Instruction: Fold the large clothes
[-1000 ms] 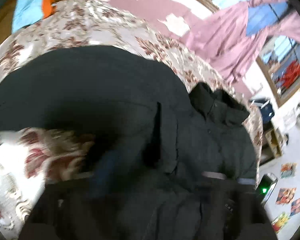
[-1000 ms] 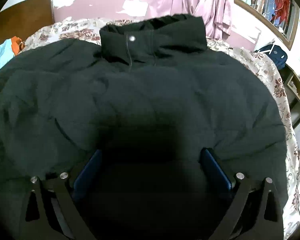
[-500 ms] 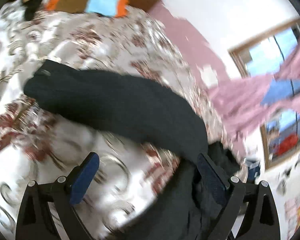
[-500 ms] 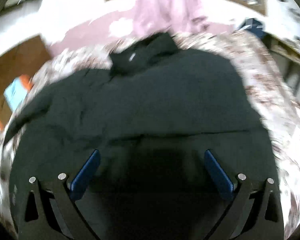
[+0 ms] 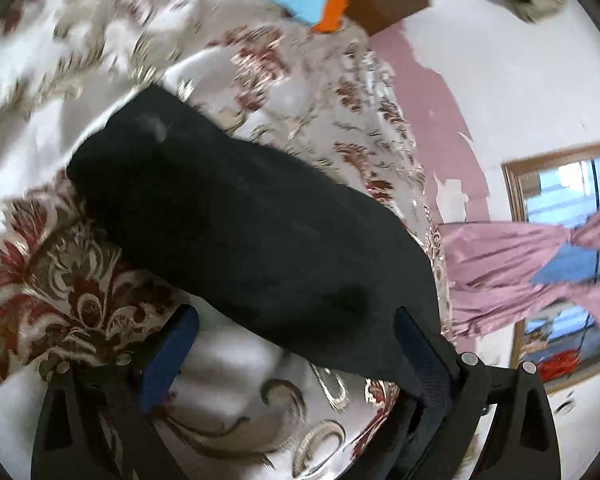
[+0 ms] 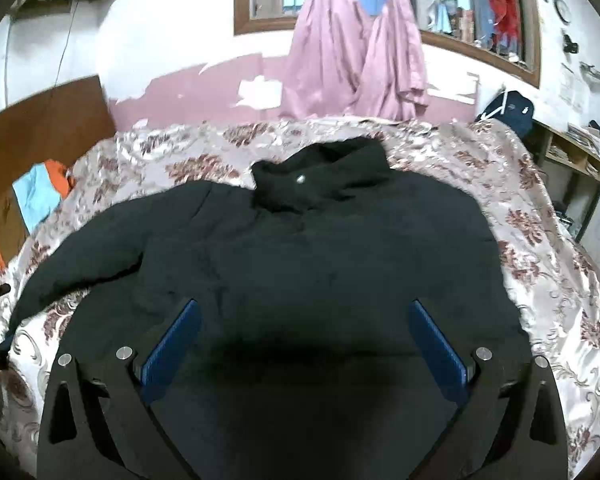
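A large black padded jacket lies spread on the floral bedspread, collar at the far side and one sleeve stretched out to the left. My right gripper is open and empty above the jacket's lower body. In the left wrist view the same sleeve lies diagonally across the bedspread, cuff at the upper left. My left gripper is open just above the sleeve near the shoulder end, holding nothing.
A brown headboard with blue and orange cloth stands at the left. Pink curtains hang by the window behind the bed. A dark bag and wooden shelves are at the right.
My left gripper has swung from over the jacket's body to the outstretched sleeve. My right gripper has pulled back and up, so the whole jacket now shows.
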`<state>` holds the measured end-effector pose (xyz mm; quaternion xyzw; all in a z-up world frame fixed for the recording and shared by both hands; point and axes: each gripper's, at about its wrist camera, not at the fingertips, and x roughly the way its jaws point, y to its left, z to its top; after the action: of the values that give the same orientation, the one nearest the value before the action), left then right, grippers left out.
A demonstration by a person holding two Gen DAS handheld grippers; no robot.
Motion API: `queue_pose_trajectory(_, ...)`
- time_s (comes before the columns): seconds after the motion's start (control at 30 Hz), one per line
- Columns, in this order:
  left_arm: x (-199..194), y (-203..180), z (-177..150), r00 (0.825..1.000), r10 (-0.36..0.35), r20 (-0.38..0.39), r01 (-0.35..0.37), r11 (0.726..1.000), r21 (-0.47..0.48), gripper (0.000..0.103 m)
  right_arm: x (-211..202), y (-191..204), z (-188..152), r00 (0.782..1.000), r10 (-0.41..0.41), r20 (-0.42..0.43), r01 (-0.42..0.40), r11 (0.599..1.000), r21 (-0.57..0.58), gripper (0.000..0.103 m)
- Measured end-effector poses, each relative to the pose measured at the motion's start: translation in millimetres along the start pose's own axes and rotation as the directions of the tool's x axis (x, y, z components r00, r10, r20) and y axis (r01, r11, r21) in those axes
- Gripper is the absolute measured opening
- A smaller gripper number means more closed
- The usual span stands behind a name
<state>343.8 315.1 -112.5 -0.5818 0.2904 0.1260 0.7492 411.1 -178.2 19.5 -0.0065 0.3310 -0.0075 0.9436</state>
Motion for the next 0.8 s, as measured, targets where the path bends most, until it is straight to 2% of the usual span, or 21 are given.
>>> queue_pose_trajectory(0.1,7.9,8.4,7.0,1.0,0.008,0.004,-0.008,0.999,-0.039,0.097,27.0,16.5,-5.1,0.998,-0.011,-0.059,0.01,1.0,-0.008,0.101)
queue_pose_trajectory(0.2,13.8,1.2,12.4,0.998,0.058,0.029,-0.059,0.998,0.028,0.096,57.3,19.6,-6.3,0.994,-0.058,-0.092,0.06,0.998,0.021,0.101)
queue_pose_trajectory(0.27,17.1,-2.4,15.7,0.995,0.087,0.045,-0.09,0.994,0.057,0.089,76.8,26.6,-7.0,0.989,-0.11,-0.097,0.111,0.994,-0.005,0.101)
queue_pose_trajectory(0.37,20.2,-3.5,21.9,0.994,0.095,0.056,-0.099,0.992,0.082,0.075,96.9,36.2,-9.5,0.98,-0.167,-0.111,0.162,0.986,-0.047,0.101)
queue_pose_trajectory(0.43,19.3,-6.6,25.6,0.991,0.111,0.075,-0.119,0.986,0.118,0.046,105.3,40.0,-9.9,0.973,-0.188,-0.132,0.18,0.981,-0.068,0.101)
queue_pose_trajectory(0.53,12.2,-9.5,27.6,0.985,0.118,0.129,-0.137,0.979,0.153,0.023,116.1,47.1,-16.5,0.964,-0.198,-0.175,0.177,0.976,-0.129,0.101)
queue_pose_trajectory(0.63,6.0,-12.5,26.0,0.98,0.095,0.173,-0.127,0.975,0.184,0.012,124.1,56.4,-23.4,0.95,-0.256,-0.18,0.222,0.957,-0.187,0.102)
queue_pose_trajectory(0.7,-0.5,-17.7,22.6,0.975,0.083,0.205,-0.128,0.968,0.216,0.01,122.9,63.3,-27.7,0.946,-0.288,-0.15,0.252,0.943,-0.218,0.102)
queue_pose_trajectory(0.8,-12.5,-34.5,18.4,0.963,0.06,0.262,-0.141,0.943,0.303,0.008,119.9,65.3,-30.1,0.945,-0.297,-0.135,0.262,0.938,-0.228,0.102)
